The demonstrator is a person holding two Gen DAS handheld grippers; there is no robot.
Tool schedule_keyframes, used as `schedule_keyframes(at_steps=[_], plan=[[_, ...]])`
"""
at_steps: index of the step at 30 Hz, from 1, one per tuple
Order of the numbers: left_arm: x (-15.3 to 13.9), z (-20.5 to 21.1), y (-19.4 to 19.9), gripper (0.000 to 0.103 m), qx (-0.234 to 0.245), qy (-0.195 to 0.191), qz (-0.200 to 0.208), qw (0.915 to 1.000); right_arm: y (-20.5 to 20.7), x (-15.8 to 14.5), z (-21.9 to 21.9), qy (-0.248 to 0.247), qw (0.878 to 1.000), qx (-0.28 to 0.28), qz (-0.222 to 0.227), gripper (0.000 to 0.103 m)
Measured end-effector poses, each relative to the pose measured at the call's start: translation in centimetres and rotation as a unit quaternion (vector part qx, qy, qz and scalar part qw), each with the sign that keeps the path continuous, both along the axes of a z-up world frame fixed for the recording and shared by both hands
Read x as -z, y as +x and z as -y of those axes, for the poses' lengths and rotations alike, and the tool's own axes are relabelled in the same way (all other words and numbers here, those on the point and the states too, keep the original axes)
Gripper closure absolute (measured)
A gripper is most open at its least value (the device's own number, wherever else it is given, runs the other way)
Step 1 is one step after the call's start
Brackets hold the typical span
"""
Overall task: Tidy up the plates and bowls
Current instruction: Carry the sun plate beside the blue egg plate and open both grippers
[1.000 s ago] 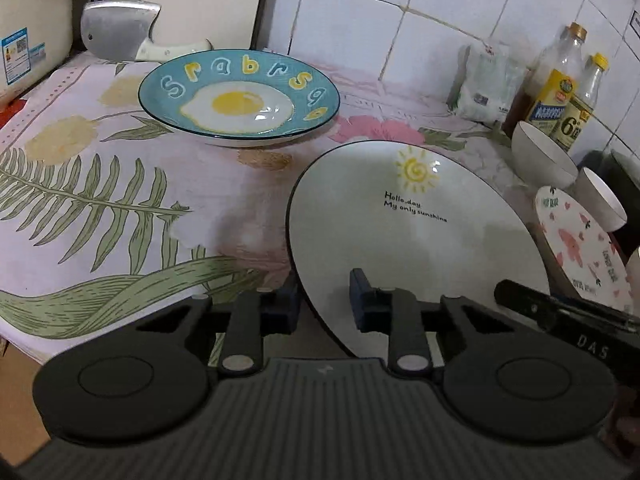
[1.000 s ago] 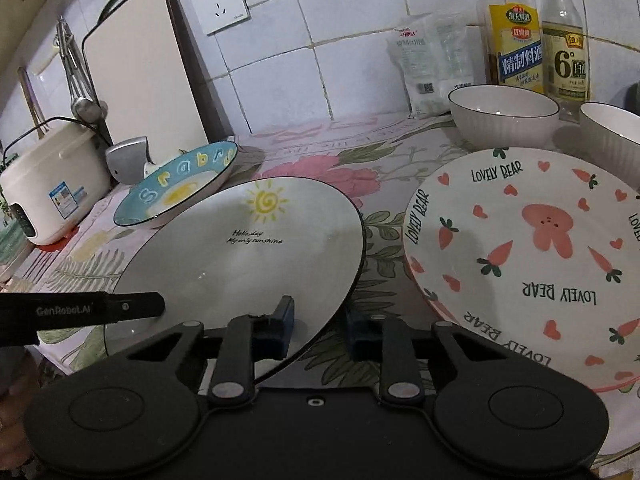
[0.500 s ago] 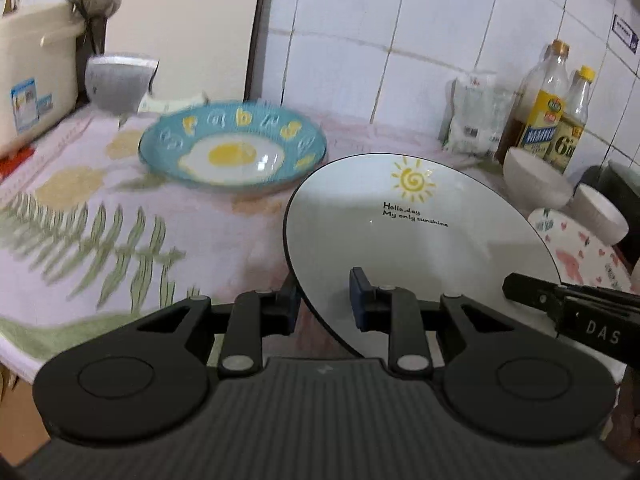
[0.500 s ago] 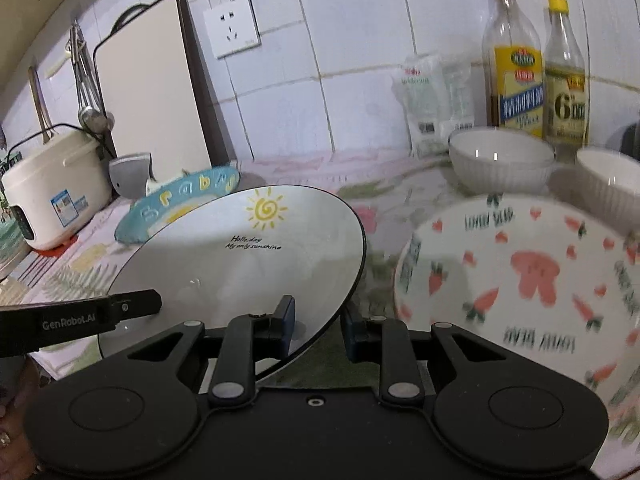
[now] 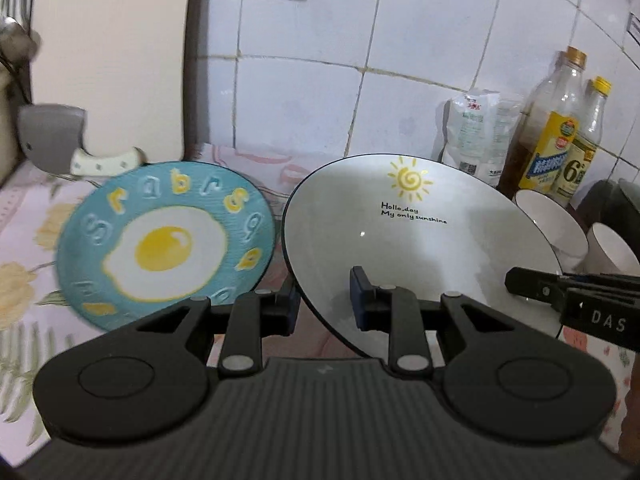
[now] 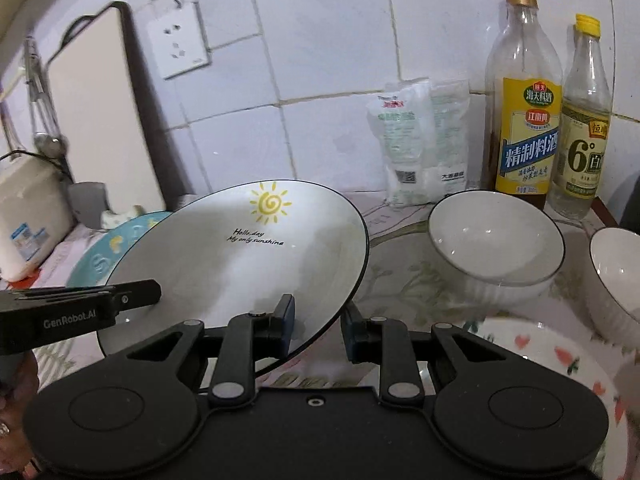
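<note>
Sunshine plate (image 5: 412, 240) hangs tilted above the floral counter (image 5: 24, 216), its near rim clamped by left gripper (image 5: 325, 306) and right gripper (image 6: 318, 328). Carrying underway; next likely lowering it level onto the egg plate (image 5: 164, 244).

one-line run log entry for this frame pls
left gripper: shut on sun plate rim | right gripper: shut on opposite rim | plate: lifted, beside egg plate
</note>
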State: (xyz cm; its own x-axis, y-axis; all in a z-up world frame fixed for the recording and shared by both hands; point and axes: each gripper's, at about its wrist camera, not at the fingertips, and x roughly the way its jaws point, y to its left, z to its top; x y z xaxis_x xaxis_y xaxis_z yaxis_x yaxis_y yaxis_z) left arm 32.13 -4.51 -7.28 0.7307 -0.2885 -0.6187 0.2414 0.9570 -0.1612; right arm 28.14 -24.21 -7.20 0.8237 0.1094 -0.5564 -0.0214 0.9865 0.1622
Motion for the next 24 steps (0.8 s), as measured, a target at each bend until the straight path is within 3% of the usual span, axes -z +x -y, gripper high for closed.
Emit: schedule_keyframes(at_steps=[8, 18, 21, 23, 24], plan=[[1.6, 1.2, 3.0, 0.079, -0.011, -0.006, -0.042, 0.9990, 3.9, 0.7, 0.5, -0.037, 0.999, -0.008, -0.028, 0.074], [2.5, 3.3, 3.2, 0.078, -0.020, 0.036, -0.041, 0.9983, 6.3, 2.3, 1.1, -0.061, 0.996, -0.011, -0.060, 0.072], [2.6, 3.6, 3.5, 0.075, -0.012, 0.050, -0.076, 0.9958, 6.5, 2.6, 0.9, -0.075, 0.994, -0.014, -0.082, 0.068], [2.2, 3.9, 2.8, 0.066, -0.008, 0.075, -0.063, 0.9952, 6.0, 2.6, 0.8, -0.087, 0.994, -0.011, -0.073, 0.064], [1.8, 3.9, 2.3, 0.060, -0.008, 0.088, -0.056, 0.9945, 5.5, 2.3, 0.7, -0.093, 0.993, -0.011, -0.065, 0.056]])
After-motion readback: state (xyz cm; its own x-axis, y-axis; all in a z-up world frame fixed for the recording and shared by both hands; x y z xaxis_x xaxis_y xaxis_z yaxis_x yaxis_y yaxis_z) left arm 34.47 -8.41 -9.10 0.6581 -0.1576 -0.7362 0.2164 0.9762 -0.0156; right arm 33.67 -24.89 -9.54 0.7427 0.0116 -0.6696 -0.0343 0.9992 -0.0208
